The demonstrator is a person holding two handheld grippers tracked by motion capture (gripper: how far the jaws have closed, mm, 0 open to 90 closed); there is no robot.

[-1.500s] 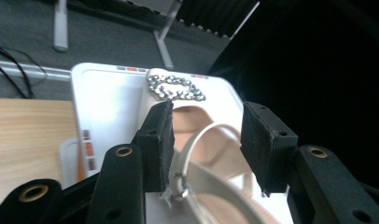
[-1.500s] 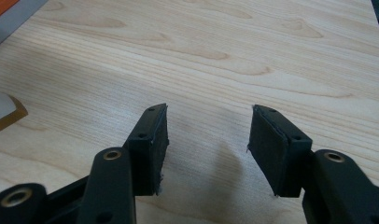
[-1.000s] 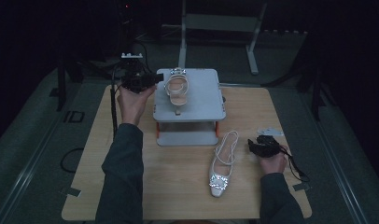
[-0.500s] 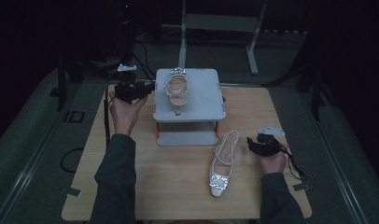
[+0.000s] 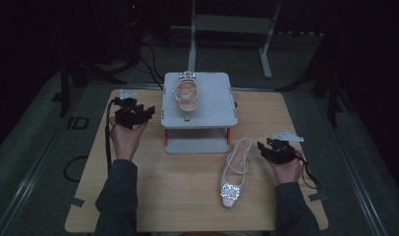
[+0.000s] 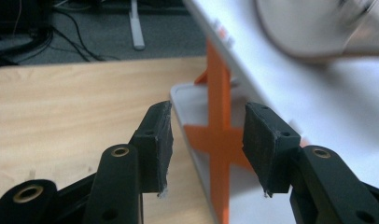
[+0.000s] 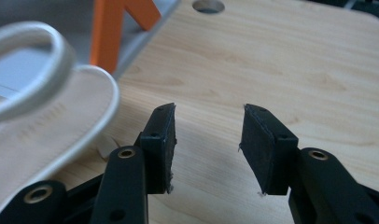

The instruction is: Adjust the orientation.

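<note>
A pale slingback shoe lies on top of a white stand with orange legs. Its mate, with a glittering buckle on the toe, lies on the wooden table in front of the stand. My left gripper is open and empty left of the stand; its jaws point at the stand's orange leg, with the upper shoe blurred above. My right gripper is open to the right of the lower shoe's heel. Its jaws have just been closing, with nothing between them.
The table sits on a dark floor with cables and a metal frame behind it. A hole is cut in the tabletop near the stand. Bare wood lies on both sides of the stand and along the near edge.
My left gripper has drawn away from the shoe on the stand, moving left and down towards the table. The right gripper has barely moved and its jaws have narrowed.
</note>
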